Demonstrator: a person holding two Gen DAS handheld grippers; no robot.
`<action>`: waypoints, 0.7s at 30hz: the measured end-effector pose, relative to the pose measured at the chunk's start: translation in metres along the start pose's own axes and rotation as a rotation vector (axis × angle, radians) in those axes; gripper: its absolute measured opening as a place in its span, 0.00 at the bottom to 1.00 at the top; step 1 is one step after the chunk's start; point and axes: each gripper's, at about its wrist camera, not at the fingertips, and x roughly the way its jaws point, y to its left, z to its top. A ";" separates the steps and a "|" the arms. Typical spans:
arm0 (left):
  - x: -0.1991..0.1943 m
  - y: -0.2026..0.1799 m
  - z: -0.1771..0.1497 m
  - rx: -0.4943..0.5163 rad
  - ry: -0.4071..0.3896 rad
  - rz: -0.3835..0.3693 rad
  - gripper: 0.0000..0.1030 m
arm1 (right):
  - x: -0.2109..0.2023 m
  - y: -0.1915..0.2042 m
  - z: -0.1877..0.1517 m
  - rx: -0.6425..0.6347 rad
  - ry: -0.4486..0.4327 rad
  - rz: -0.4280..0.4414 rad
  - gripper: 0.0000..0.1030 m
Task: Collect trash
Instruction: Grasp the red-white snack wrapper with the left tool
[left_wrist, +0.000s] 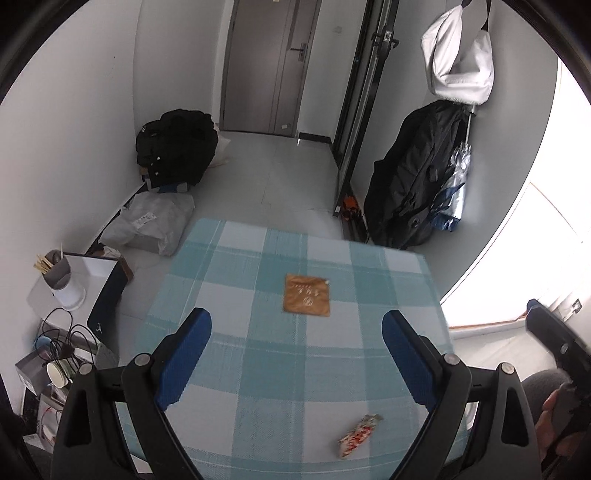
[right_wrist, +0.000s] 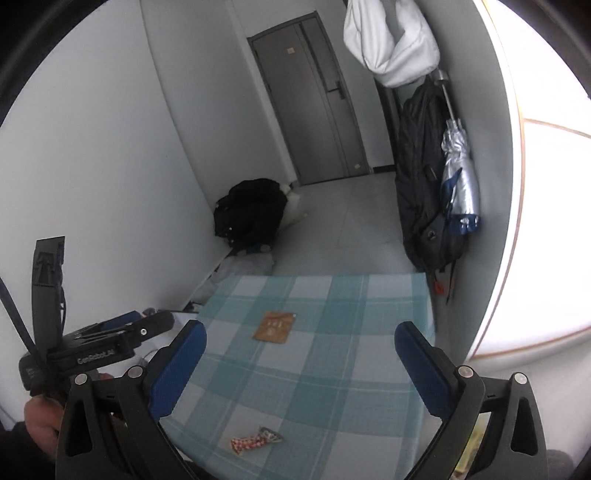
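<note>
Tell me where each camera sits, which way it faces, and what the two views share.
Left wrist: sits on the left hand-held gripper, looking down over the checked tablecloth toward the door; its open blue fingers and, at the right edge, the person's other hand show.
Right wrist: sits on the right hand-held gripper, same heading; open, with the left one beside it.
Shared: brown packet, red-and-white wrapper, door.
</note>
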 end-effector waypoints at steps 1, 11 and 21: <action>0.003 0.002 -0.003 0.006 0.009 0.000 0.89 | 0.002 0.001 -0.001 -0.005 0.003 -0.004 1.00; 0.032 0.003 -0.030 0.051 0.189 -0.132 0.89 | 0.014 -0.002 -0.006 -0.019 0.017 -0.022 1.00; 0.058 -0.027 -0.065 0.164 0.339 -0.220 0.89 | 0.012 -0.020 -0.005 0.038 0.016 -0.040 1.00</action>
